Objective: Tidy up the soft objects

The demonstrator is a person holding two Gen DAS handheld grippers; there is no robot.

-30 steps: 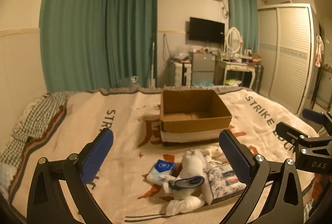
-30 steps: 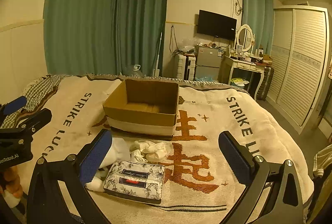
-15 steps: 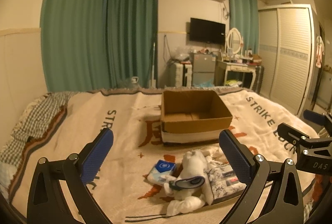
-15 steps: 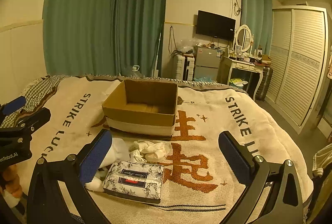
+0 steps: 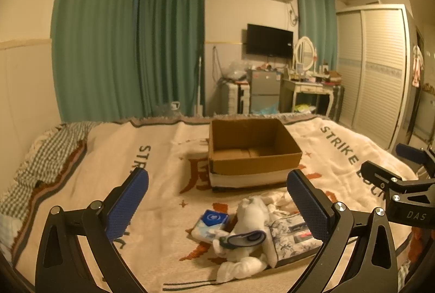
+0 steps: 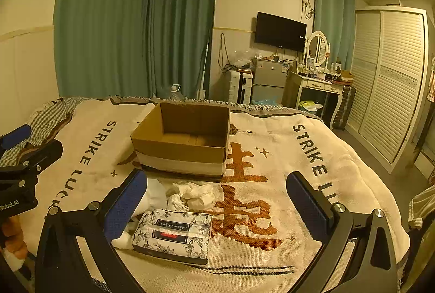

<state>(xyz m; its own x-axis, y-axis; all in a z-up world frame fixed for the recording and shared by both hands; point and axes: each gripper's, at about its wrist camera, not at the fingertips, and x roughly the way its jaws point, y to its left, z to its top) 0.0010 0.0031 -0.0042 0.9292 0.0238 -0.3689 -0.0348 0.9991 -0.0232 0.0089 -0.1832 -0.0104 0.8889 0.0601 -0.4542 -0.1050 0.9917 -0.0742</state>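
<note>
Left gripper [image 5: 217, 192] wide apart, holding nothing, up above the pile. Under it, from left: small blue tissue pack [image 5: 210, 222], white plush toy [image 5: 248, 227], flowered tissue pack [image 6: 174, 234], crumpled white cloth [image 6: 195, 193]. Just behind, empty cardboard box [image 6: 185, 140] on the blanket [image 6: 272, 135]. Right gripper [image 6: 214, 198] wide apart too, holding nothing. Looks like the start: nothing packed yet. Next: go down, pinch one soft thing, maybe the toy, drop in box

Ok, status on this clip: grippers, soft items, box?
Left gripper and right gripper open, empty. Plush toy, floral tissue pack, crumpled cloth on blanket. Cardboard box looks empty, unobstructed.
</note>
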